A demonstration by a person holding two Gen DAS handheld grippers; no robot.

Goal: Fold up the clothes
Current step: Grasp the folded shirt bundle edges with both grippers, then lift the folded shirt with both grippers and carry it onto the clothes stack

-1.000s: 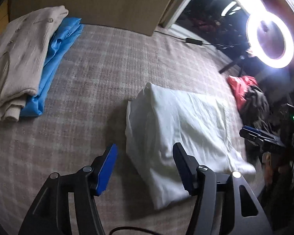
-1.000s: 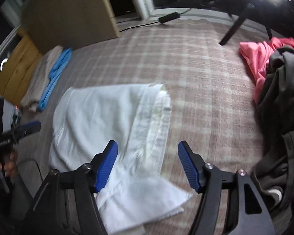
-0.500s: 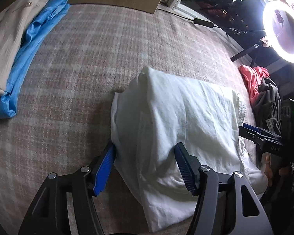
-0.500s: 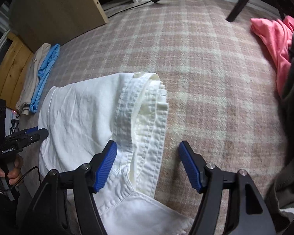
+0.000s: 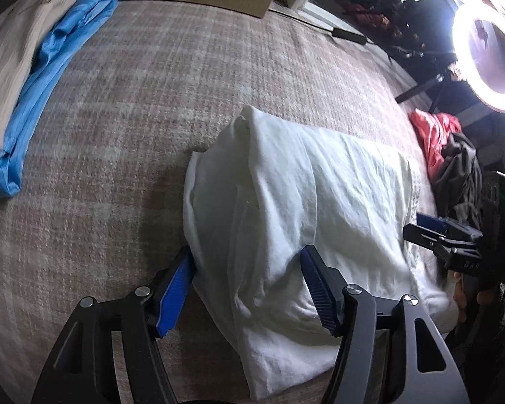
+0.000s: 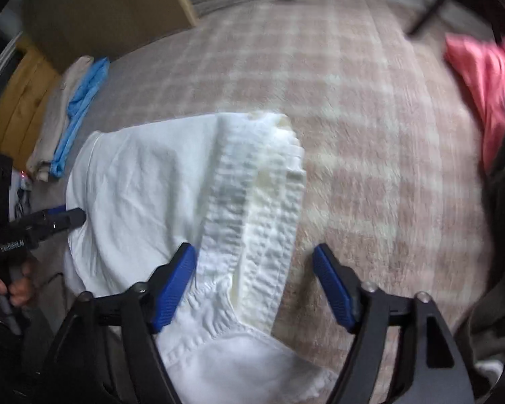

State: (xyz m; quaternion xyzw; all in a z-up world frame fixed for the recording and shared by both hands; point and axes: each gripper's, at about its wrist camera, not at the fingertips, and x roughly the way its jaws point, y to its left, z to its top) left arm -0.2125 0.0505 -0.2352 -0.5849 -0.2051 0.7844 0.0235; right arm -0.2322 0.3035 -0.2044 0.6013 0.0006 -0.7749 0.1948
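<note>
White garment [image 5: 320, 208] lies part-folded mid-bed on the plaid blanket [image 5: 134, 107]. Both grippers have dropped onto its near edge: left gripper [image 5: 249, 291] apart, straddling the left fold; right gripper [image 6: 254, 284] opening around the ribbed waistband [image 6: 256, 208]. Next grab looks imminent.

It is a room in a home: a pink-and-cream plaid blanket [image 5: 124, 107] covers a bed, folded clothes lie far left, a glowing ring light [image 5: 484, 57] stands right.
</note>
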